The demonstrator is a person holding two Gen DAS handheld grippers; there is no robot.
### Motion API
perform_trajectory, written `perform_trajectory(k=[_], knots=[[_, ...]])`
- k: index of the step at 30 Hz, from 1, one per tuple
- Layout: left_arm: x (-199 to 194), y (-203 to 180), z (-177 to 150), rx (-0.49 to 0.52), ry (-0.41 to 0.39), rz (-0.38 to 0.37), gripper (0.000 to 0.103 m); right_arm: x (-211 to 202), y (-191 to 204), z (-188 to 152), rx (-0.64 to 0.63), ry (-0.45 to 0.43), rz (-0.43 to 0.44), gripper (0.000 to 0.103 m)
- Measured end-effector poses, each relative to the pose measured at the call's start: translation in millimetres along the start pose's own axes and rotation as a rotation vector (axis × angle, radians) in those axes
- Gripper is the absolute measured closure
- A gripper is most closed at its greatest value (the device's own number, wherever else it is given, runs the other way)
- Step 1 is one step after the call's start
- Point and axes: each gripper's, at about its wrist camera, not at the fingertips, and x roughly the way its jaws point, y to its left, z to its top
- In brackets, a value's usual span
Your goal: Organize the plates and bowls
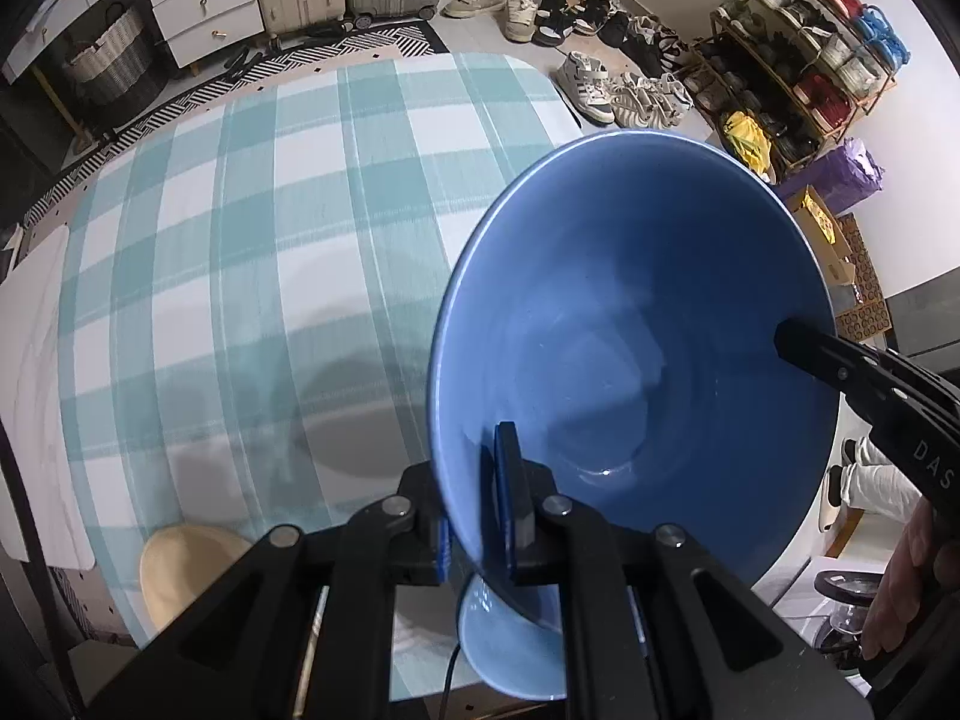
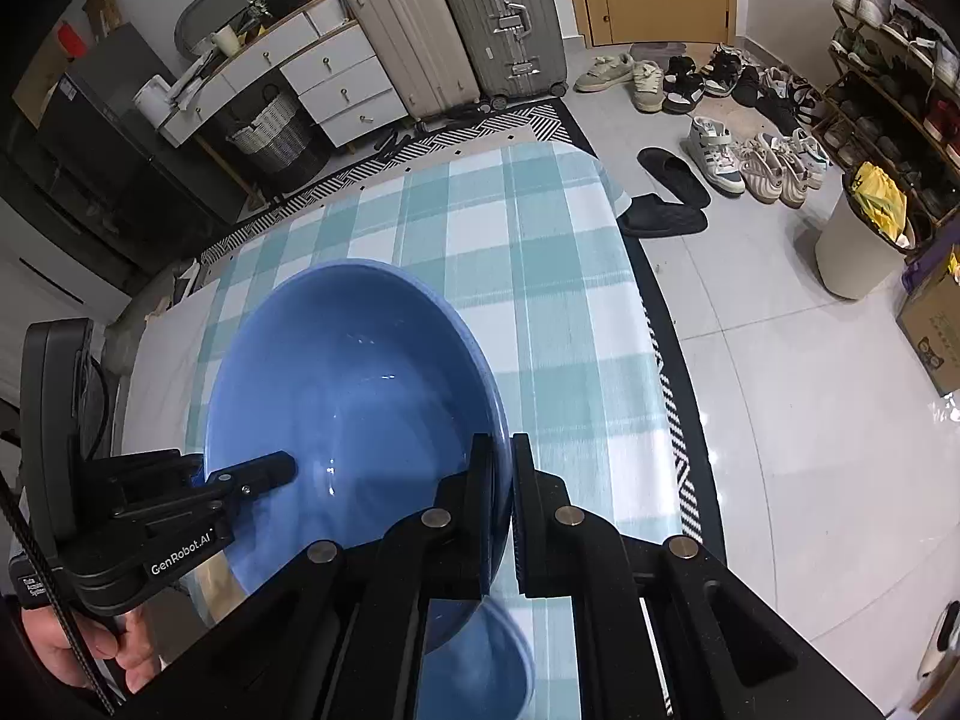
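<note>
A large blue bowl [image 1: 630,330] is held in the air above the checked tablecloth [image 1: 270,228], tilted. My left gripper [image 1: 480,498] is shut on its near rim. My right gripper [image 2: 501,510] is shut on the opposite rim; its finger shows in the left wrist view [image 1: 804,348]. The bowl also shows in the right wrist view [image 2: 354,396], with the left gripper's finger [image 2: 264,471] inside it. A second, smaller blue bowl [image 1: 510,642] sits on the table below the held one, partly hidden; it shows in the right wrist view [image 2: 480,660] too.
A cream bowl or plate [image 1: 186,576] lies at the table's near left edge. A white cloth [image 1: 36,390] lies along the left edge. Shoes [image 2: 750,162], a shoe rack [image 1: 798,60], a bin [image 2: 858,246], suitcases [image 2: 498,18] and drawers [image 2: 336,78] stand around the table.
</note>
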Motion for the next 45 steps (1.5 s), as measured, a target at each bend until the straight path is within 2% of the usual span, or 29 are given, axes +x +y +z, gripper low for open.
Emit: perform_trajectory(k=[11,18,29,33,40,45], knots=[[-15,-11,-48,-0.015,-0.007,-0.014,0.093,-25,12,-47,-0.027,-0.009,-0.034,0.098],[-18,-7,-73,-0.027,-0.006,-0.032,0.094,-33,17,-70,-0.029,-0.007,-0.022,0.098],[11,-8,-113,-0.019,0.027,-0.009,0.093,-12,16,-114,-0.021,0.029,-0.036,0.098],[21,-8,-124,-0.018,0.035,-0.022,0.093,-3,15,-127,-0.026,0.04,-0.046,0.098],[35,-5,-135,-0.028,0.024,-0.012,0.093,11,11,-142,-0.024,0.048,-0.055,0.098],[36,-14,-142,0.024,-0.022,0.039,0.093,22,9,-151,-0.029,0.051,-0.067,0.097]])
